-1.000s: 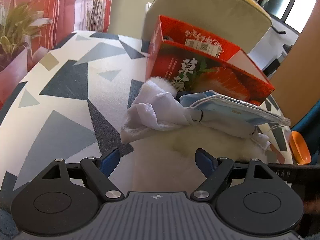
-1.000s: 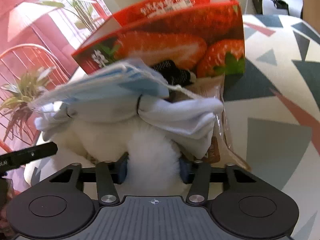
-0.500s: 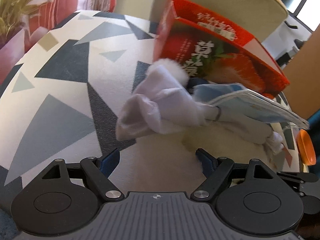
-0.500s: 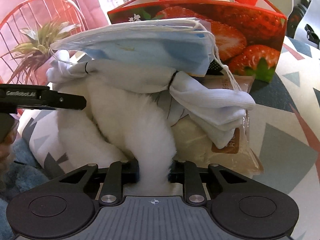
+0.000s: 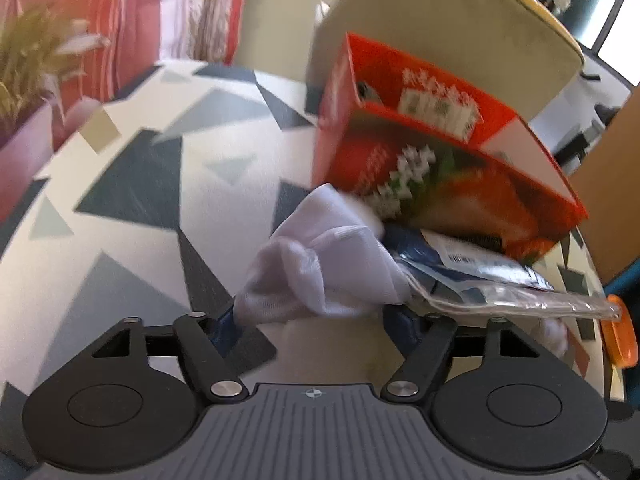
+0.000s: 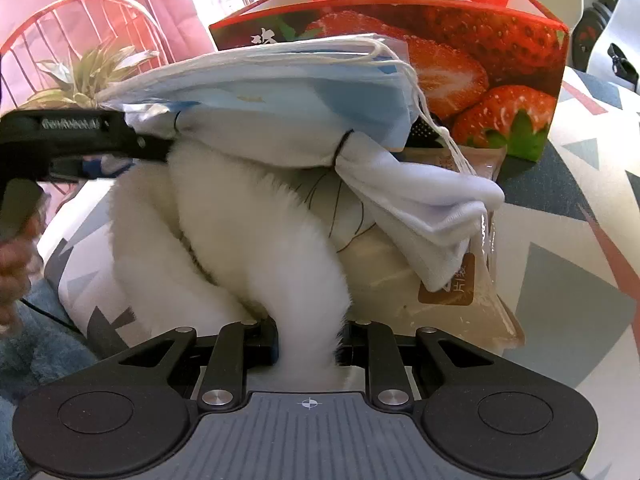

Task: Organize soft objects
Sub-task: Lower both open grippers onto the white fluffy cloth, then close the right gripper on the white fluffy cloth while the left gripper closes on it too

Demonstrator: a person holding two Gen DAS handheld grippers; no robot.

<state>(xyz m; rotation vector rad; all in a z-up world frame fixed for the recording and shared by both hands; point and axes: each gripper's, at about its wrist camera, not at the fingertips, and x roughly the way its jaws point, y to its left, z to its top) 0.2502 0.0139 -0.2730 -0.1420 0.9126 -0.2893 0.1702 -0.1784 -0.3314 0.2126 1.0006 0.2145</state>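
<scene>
Background stuff, all relative to the triangle-pattern tablecloth [image 5: 132, 200]: beige chair [image 5: 440, 28] behind its far edge, potted plant [image 5: 28, 80] off its left side, orange object [image 5: 619, 340] at its right edge

1. The white fluffy plush fabric [image 6: 256, 248] at the centre of the right wrist view looks long-piled and soft.
2. The white knitted cloth bundle [image 6: 420, 196], cinched by a thin black band, shows a fine ribbed weave.
3. The pale blue stack of face masks [image 6: 280, 88] looks like matt non-woven fabric with white string loops.
4. The red strawberry-printed cardboard box [image 6: 500, 60] has a smooth, slightly glossy print.
5. The clear plastic packet [image 6: 488, 304] at lower right is shiny and crinkled.
6. The black matt plastic right gripper [image 6: 308, 344] carries bright metal rivets.
7. The white tablecloth with grey triangles [image 5: 120, 208] looks matt and woven.
</scene>
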